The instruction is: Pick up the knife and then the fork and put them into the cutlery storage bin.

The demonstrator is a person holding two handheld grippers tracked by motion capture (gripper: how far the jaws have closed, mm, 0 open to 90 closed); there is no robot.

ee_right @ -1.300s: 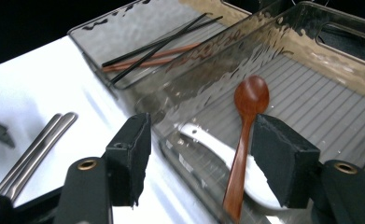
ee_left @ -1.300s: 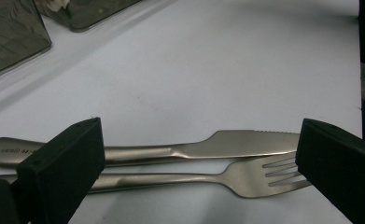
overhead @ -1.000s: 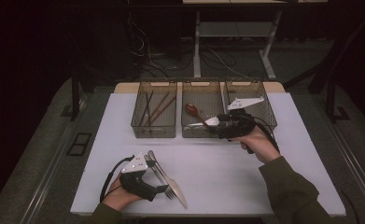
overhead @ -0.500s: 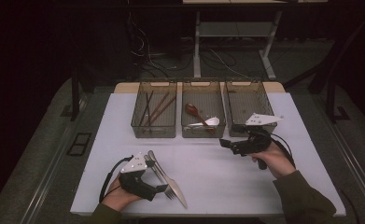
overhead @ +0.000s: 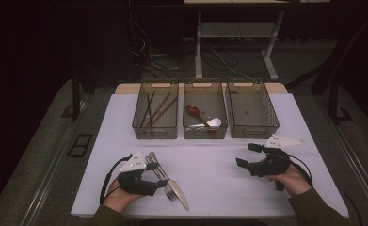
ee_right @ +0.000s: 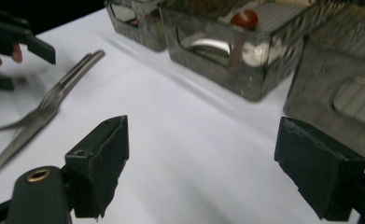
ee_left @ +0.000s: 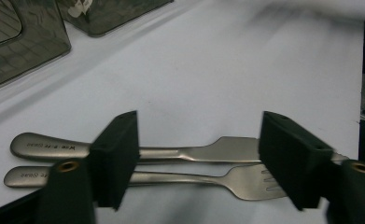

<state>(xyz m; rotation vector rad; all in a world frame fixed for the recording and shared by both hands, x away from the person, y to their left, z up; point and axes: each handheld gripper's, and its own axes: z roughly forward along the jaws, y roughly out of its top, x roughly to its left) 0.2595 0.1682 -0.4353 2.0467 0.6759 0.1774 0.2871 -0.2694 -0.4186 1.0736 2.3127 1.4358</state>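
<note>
The left gripper (ee_left: pixel 196 158) is narrowing its spread jaws around the steel fork (ee_left: pixel 203 179) and knife (ee_left: pixel 171 151), starting a pickup, while the empty, open right gripper (overhead: pixel 248 154) is pulling back from the middle smoky plastic bin (overhead: pixel 205 134)

Three clear bins are standing in a row on the counter (overhead: pixel 219 174): a left bin (overhead: pixel 155 132), a middle bin (overhead: pixel 205 134), a right bin (overhead: pixel 252 129). Several chopsticks (overhead: pixel 156 109), too dim to count exactly, are lying in the left; two spoons, one red (overhead: pixel 195 112), one white (overhead: pixel 208 124), in the middle. One fork (ee_left: pixel 245 182) and one knife (ee_left: pixel 199 153) are lying on the counter. Two tools are working: left tool (overhead: pixel 164 175), right tool (overhead: pixel 248 155).
</note>
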